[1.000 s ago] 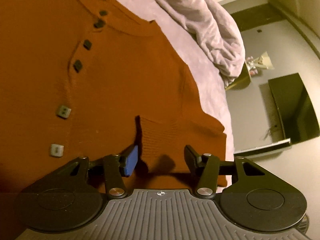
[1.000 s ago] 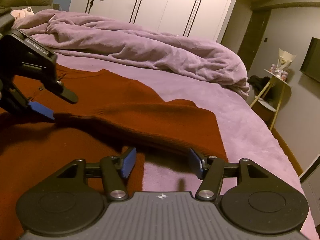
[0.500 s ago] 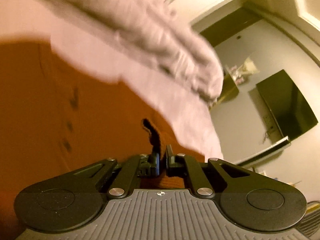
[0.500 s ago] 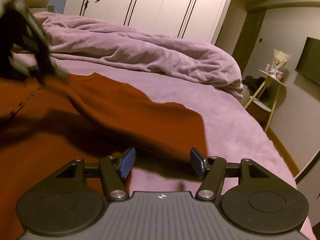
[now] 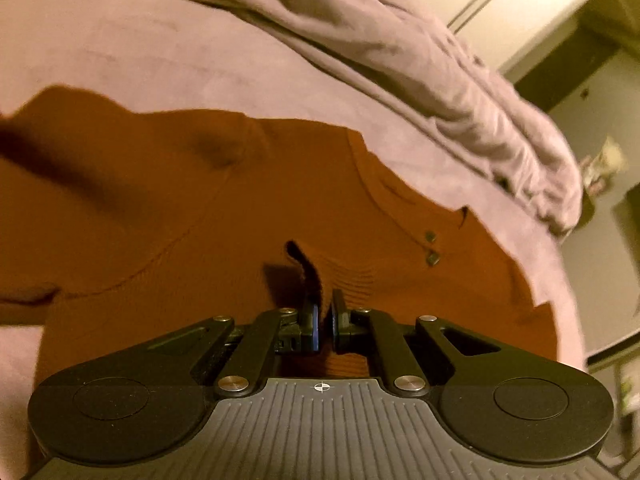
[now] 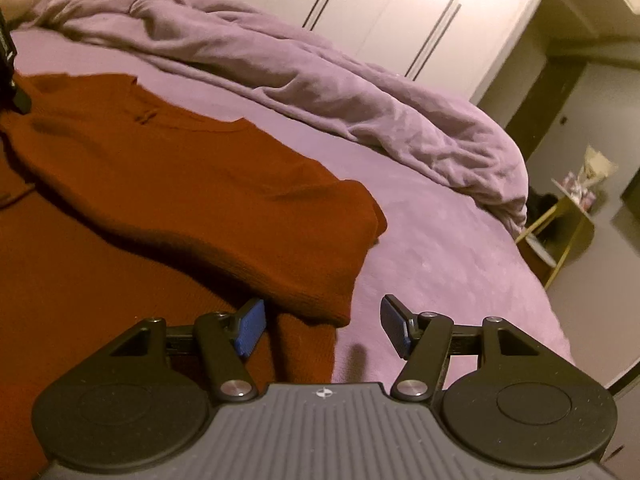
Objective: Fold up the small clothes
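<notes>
A rust-orange knit buttoned top (image 5: pixel 168 200) lies on a purple bed. In the left wrist view my left gripper (image 5: pixel 325 322) is shut on the ribbed sleeve cuff (image 5: pixel 352 280) and holds it over the top's body, near two dark buttons (image 5: pixel 431 247). In the right wrist view the top (image 6: pixel 180 184) has its sleeve folded across the body. My right gripper (image 6: pixel 322 330) is open and empty, low over the top's right edge (image 6: pixel 344 312), with the left finger above the cloth and the right finger above the bedsheet.
A crumpled purple duvet (image 6: pixel 320 92) lies along the far side of the bed. White wardrobe doors (image 6: pixel 400 12) stand behind it. A small gold side table (image 6: pixel 568 216) stands off the bed's right edge. Bare purple sheet (image 6: pixel 440 272) lies to the right of the top.
My left gripper has shut on the sleeve cuff and carried it across the top's body toward the buttons. The sleeve now lies folded over. My right gripper stays open at the top's edge.
</notes>
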